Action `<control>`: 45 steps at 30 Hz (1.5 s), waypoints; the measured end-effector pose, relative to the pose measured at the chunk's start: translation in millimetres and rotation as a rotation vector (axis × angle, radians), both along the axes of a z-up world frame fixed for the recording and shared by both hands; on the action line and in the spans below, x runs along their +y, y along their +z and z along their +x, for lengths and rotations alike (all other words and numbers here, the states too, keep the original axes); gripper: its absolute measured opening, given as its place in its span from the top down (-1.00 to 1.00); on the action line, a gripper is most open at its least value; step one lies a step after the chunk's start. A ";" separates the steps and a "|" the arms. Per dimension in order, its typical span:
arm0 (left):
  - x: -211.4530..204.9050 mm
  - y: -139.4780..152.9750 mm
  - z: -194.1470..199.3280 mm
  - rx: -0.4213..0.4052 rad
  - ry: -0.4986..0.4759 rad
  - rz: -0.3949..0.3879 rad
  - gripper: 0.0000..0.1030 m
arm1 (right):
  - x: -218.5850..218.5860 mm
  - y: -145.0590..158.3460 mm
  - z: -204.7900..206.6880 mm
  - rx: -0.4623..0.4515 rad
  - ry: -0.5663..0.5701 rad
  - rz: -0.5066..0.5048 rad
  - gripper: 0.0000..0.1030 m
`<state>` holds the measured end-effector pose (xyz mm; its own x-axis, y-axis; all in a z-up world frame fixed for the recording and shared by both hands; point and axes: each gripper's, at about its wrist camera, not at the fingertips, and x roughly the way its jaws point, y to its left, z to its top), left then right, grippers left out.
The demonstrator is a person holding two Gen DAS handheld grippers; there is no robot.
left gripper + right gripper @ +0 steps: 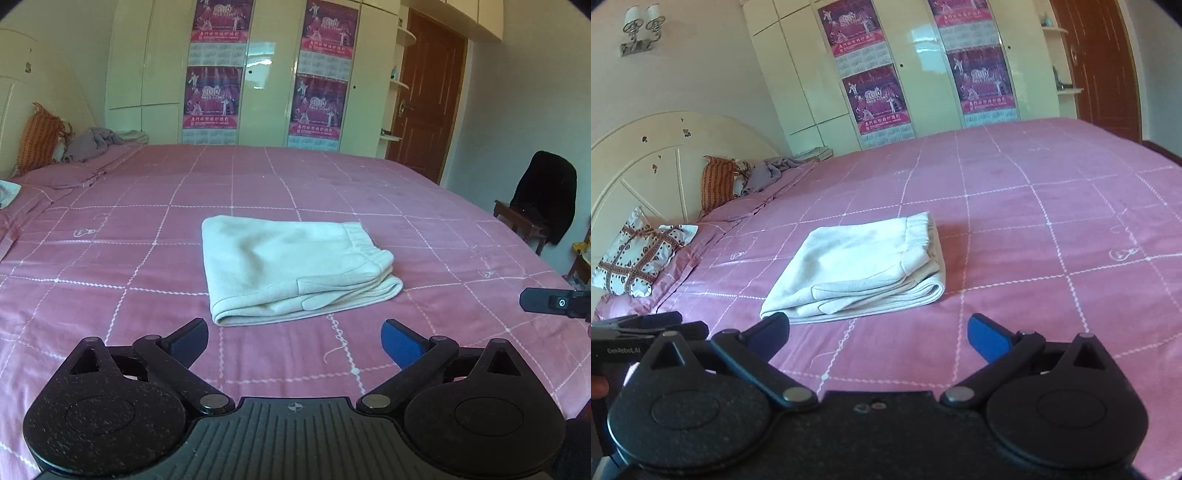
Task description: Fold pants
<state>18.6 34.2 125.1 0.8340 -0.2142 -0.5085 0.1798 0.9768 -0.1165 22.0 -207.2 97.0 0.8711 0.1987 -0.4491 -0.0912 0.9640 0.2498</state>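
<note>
The cream pants (295, 266) lie folded into a compact stack on the pink checked bedspread (147, 229), waistband at the right. They also show in the right wrist view (860, 269). My left gripper (295, 341) is open and empty, just short of the pants' near edge. My right gripper (877, 336) is open and empty, near the pants' front edge; part of it shows at the right edge of the left wrist view (554, 302). Part of the left gripper shows at the left of the right wrist view (646, 325).
Pillows (639, 254) and an orange cushion (38, 142) lie by the cream headboard (657, 155) at the left. A grey garment (92, 142) lies at the bed's far corner. A wardrobe with posters (258, 74) stands behind. A chair with a dark garment (543, 199) stands at the right.
</note>
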 end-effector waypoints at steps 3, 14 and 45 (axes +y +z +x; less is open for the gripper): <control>3.4 9.2 -34.0 -0.027 0.025 -0.003 -1.00 | 12.7 8.9 -33.7 -0.035 -0.007 -0.044 -1.00; 18.7 22.7 -114.6 -0.058 0.076 -0.003 -1.00 | 42.3 24.0 -114.4 -0.115 -0.045 -0.081 -1.00; 7.5 46.1 -132.1 -0.174 0.015 0.033 -1.00 | 63.5 38.9 -144.3 -0.290 -0.059 -0.073 -1.00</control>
